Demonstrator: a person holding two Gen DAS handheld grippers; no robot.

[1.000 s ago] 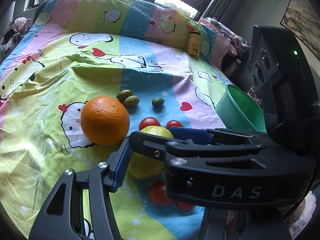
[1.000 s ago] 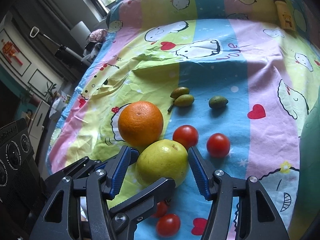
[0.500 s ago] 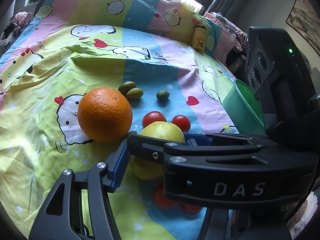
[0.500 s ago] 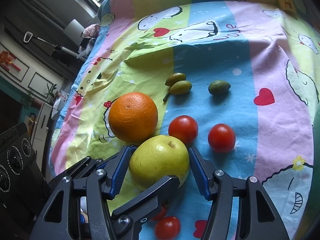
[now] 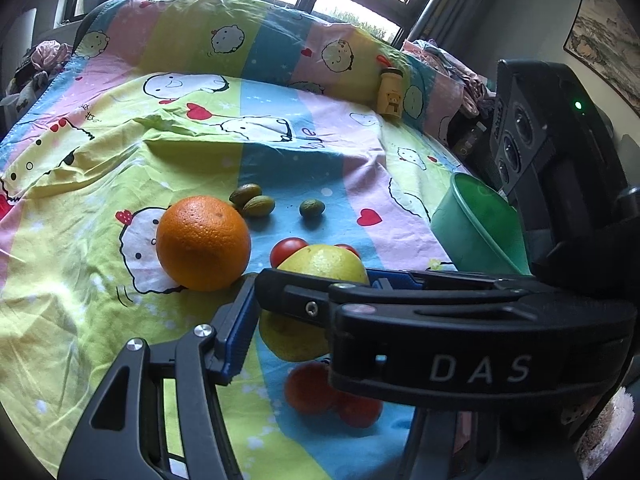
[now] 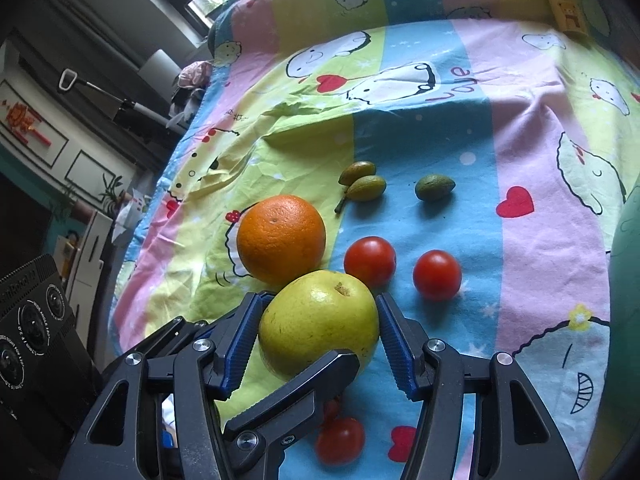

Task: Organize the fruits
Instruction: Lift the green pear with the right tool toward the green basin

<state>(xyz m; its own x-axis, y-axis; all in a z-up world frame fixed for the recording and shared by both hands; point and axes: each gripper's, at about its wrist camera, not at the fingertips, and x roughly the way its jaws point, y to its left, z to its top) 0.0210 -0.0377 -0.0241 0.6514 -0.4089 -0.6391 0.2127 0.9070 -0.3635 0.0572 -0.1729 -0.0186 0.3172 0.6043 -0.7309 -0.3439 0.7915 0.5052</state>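
Right now, fingers first
Right gripper (image 6: pixel 318 338): jaws closing, blue pads flanking the yellow-green pear (image 6: pixel 318 322), which seems raised off the bedsheet; pads look pressed to its sides.
Left gripper (image 5: pixel 308 312): one finger crosses in front of the pear; whether it grips, I cannot tell.
Orange (image 6: pixel 281 240): just behind-left of the pear.
Two tomatoes (image 6: pixel 370 261): just behind-right of the pear.
Green bowl (image 5: pixel 480 226): right of the pear, on the bedsheet (image 6: pixel 440 120).

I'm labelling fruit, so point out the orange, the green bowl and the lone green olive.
orange (image 6: pixel 281 239), right wrist view, front skin.
green bowl (image 5: pixel 472 224), left wrist view, outer wall.
lone green olive (image 6: pixel 434 187), right wrist view, middle.
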